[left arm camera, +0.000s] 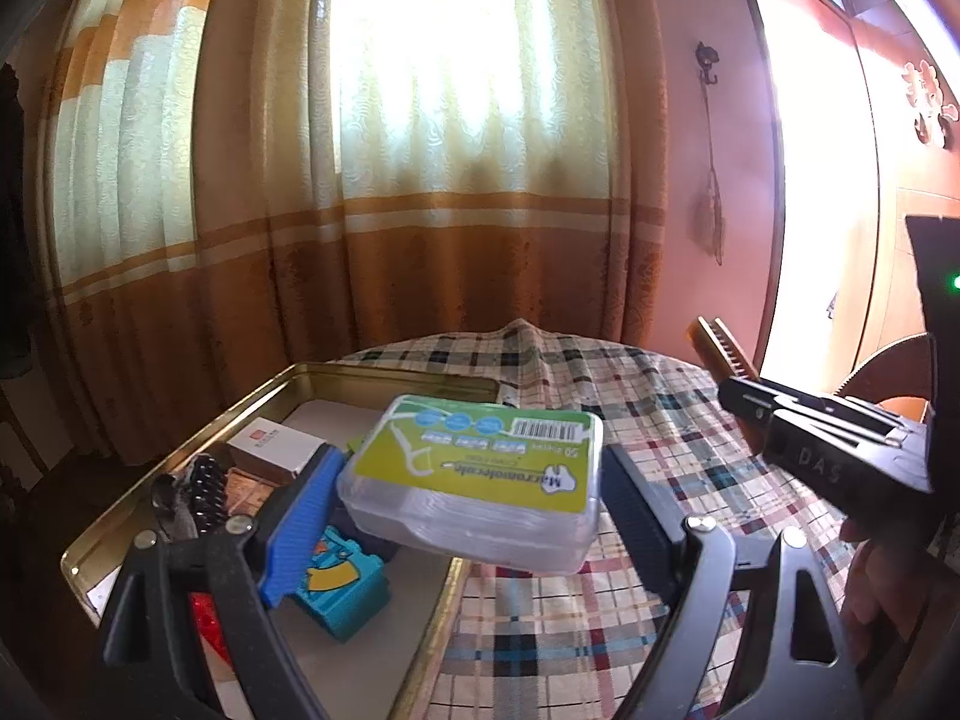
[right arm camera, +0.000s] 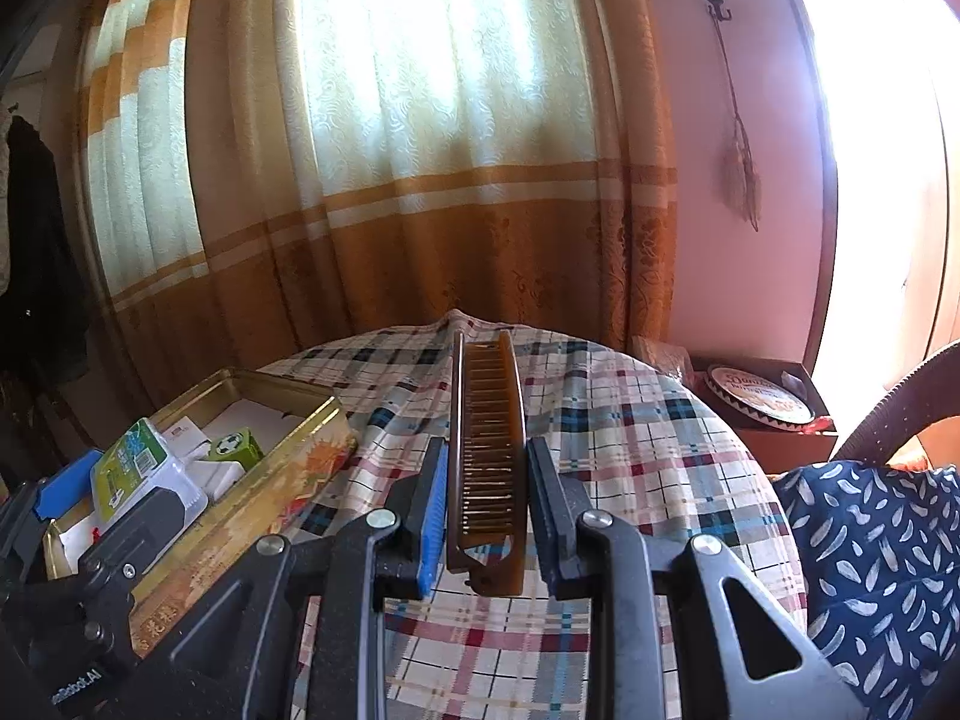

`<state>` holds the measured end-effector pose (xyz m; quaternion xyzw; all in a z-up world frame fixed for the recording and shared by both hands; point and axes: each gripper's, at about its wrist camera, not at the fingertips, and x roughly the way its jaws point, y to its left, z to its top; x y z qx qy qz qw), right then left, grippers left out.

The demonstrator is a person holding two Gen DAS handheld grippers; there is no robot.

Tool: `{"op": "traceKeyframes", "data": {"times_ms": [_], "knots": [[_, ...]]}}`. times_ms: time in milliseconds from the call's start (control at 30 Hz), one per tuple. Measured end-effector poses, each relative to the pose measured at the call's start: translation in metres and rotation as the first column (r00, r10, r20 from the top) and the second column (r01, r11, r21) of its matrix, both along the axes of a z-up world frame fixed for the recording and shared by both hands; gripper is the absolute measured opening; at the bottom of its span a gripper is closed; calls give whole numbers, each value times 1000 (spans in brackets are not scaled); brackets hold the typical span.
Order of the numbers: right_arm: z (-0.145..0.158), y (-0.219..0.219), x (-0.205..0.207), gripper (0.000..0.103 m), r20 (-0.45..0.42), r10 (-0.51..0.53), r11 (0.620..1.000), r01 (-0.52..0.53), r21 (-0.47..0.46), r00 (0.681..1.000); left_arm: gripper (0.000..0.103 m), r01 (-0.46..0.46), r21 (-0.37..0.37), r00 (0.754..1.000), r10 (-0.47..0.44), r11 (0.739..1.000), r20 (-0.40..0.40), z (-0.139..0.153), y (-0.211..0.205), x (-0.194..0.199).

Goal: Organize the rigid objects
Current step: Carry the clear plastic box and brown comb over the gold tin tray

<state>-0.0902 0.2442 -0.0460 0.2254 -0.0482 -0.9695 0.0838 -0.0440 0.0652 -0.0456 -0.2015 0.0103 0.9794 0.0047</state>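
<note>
Here the left gripper (left arm camera: 474,516) grasps a floss box (left arm camera: 474,474) by its two short sides, above the near right edge of the tin (left arm camera: 384,373), probably to lay it flat inside. Its long axis runs from 9 to 3 o'clock. The right gripper (right arm camera: 486,516) is clenched on a brown comb (right arm camera: 487,456) over the table (right arm camera: 630,468); the comb points to 12 o'clock, probably ready for the tin at 9 o'clock.

Bright day. Strong light through the curtain (left arm camera: 456,90), washed out white in the middle. More white glare from the doorway (left arm camera: 804,180) on the right. Dark in the left corners. Bent, round edges in both views. A bit blurry on the floss box (left arm camera: 474,480). Soft shadow on the checked tablecloth (right arm camera: 630,450).
</note>
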Motion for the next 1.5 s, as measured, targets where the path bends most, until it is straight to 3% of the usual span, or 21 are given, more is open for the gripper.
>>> {"op": "traceKeyframes", "data": {"times_ms": [1500], "knots": [[4, -52, 28, 28, -54, 131, 991, -129, 37, 990, 86, -50, 5, 997, 50, 999, -50, 0, -37, 18]]}}
